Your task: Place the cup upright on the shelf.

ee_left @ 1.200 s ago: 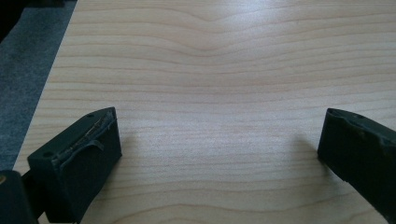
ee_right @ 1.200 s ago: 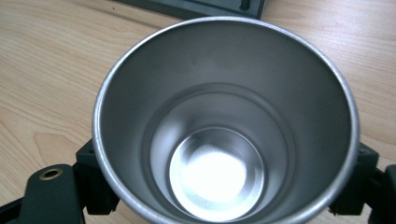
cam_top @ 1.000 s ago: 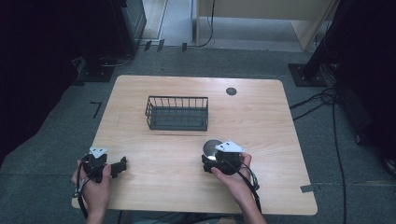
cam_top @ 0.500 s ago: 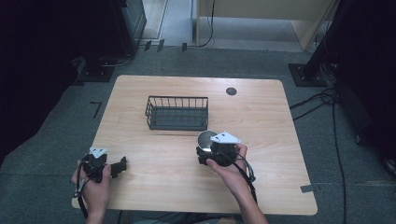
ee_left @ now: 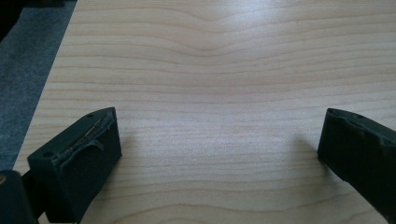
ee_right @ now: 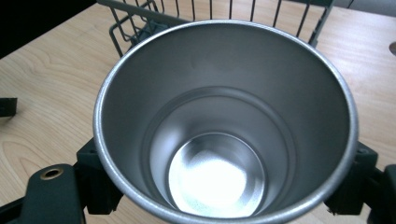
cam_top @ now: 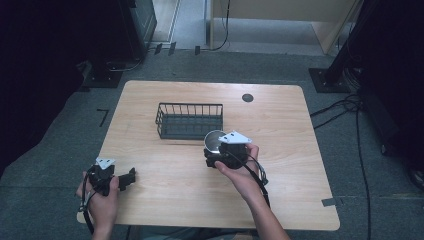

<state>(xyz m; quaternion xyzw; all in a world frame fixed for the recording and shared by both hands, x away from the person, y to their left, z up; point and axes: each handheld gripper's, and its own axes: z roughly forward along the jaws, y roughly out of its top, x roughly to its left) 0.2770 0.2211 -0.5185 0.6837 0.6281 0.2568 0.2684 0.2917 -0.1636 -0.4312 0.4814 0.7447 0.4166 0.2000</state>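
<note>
Steel cup [ee_right: 224, 126] is gripped by the right gripper [cam_top: 220, 154] at frame centre, just below the basket [cam_top: 189, 120]. Left gripper [ee_left: 219, 149] is held spread and empty, lower left.

Your light wooden table [cam_top: 165, 170] carries 1 black wire basket [cam_top: 189, 120] toward its far side, and a dark round disc [cam_top: 247, 97] sits near the far edge.

A black wire basket [cam_top: 189, 120] stands on the light wooden table [cam_top: 280, 165], toward its far middle. Just before the basket's right end sits the round steel cup [cam_top: 215, 140], between the jaws of the right gripper [cam_top: 214, 156]. The left gripper [cam_top: 131, 176] lies at the table's near left corner, well apart from both.
</note>
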